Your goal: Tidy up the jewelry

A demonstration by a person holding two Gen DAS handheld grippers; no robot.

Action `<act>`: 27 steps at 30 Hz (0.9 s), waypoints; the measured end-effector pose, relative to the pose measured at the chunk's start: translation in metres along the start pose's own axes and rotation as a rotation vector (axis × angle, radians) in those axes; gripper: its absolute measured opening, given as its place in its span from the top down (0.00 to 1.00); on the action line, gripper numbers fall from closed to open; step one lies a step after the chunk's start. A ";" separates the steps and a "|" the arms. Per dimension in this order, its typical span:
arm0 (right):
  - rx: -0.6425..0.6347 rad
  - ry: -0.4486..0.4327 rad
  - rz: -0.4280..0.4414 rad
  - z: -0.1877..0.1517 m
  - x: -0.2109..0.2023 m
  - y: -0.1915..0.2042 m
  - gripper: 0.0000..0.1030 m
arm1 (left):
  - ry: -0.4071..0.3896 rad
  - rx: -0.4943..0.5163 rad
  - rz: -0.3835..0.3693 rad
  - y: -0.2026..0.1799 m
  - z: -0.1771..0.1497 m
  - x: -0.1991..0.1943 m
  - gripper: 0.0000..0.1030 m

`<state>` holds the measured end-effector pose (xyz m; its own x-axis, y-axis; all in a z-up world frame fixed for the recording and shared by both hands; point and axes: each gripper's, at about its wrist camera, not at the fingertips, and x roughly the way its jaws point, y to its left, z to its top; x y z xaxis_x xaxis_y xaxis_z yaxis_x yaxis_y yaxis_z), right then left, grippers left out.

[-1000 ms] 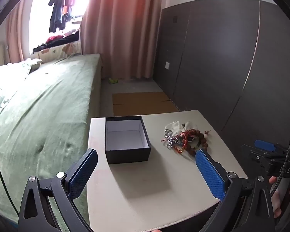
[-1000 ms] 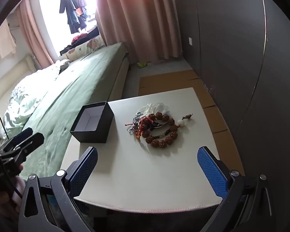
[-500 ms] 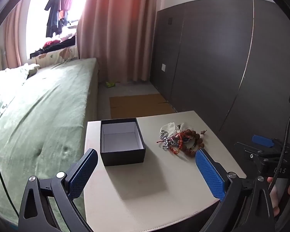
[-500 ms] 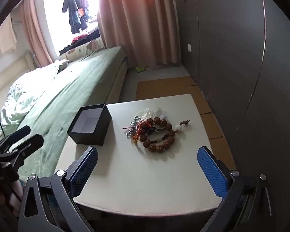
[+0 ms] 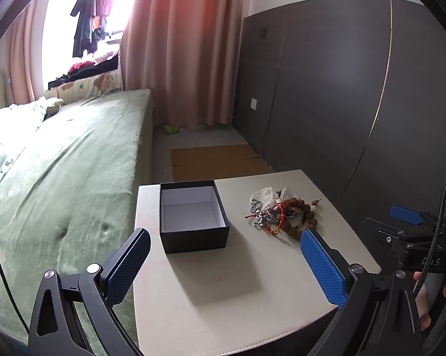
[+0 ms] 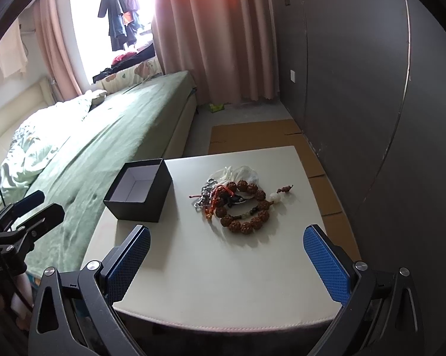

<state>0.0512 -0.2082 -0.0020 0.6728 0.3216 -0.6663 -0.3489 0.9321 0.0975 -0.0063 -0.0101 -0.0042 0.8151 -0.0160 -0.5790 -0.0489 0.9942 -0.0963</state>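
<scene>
Jewelry: heaped mid-frame on table, right of box.
Right gripper: spread wide, empty, directly below heap, nearer.
Left gripper: spread wide, empty, facing box.

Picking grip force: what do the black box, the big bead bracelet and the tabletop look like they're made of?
Black box: probably rigid cardboard, matte black outside, white paper-like lining, thin straight walls.
Bead bracelet: brown, rough, knobbly beads, likely seed or wood; one pale smooth bead, maybe stone.
Tabletop: off-white, matte, stitched seam along the front edge, so likely leather or faux-leather covering.
</scene>
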 end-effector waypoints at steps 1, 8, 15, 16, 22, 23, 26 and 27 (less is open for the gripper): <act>-0.001 -0.001 -0.001 0.000 0.000 0.000 0.00 | 0.000 0.000 0.000 0.001 0.000 0.000 0.02; -0.003 -0.001 -0.004 -0.001 0.000 0.002 0.00 | -0.001 -0.004 0.001 0.001 0.001 -0.001 0.02; -0.001 0.002 -0.009 -0.003 0.001 0.002 0.00 | -0.003 -0.001 0.001 0.000 0.002 -0.001 0.02; 0.002 0.003 -0.007 -0.003 0.001 0.001 0.00 | -0.001 0.000 0.002 0.000 0.002 -0.001 0.02; 0.003 0.004 -0.006 -0.002 0.001 0.001 0.00 | 0.001 -0.001 0.004 0.001 0.001 -0.001 0.02; 0.003 0.003 -0.006 -0.002 0.001 0.001 0.00 | -0.001 -0.001 0.004 0.001 0.001 -0.001 0.02; 0.003 0.003 -0.006 -0.002 0.001 0.001 0.00 | -0.003 0.000 0.002 0.001 0.001 -0.002 0.02; 0.003 0.003 -0.007 -0.002 0.001 0.001 0.00 | -0.003 0.000 0.001 0.001 0.001 -0.002 0.02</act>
<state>0.0502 -0.2076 -0.0045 0.6730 0.3148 -0.6693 -0.3424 0.9347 0.0954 -0.0072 -0.0091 -0.0022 0.8167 -0.0143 -0.5769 -0.0501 0.9942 -0.0955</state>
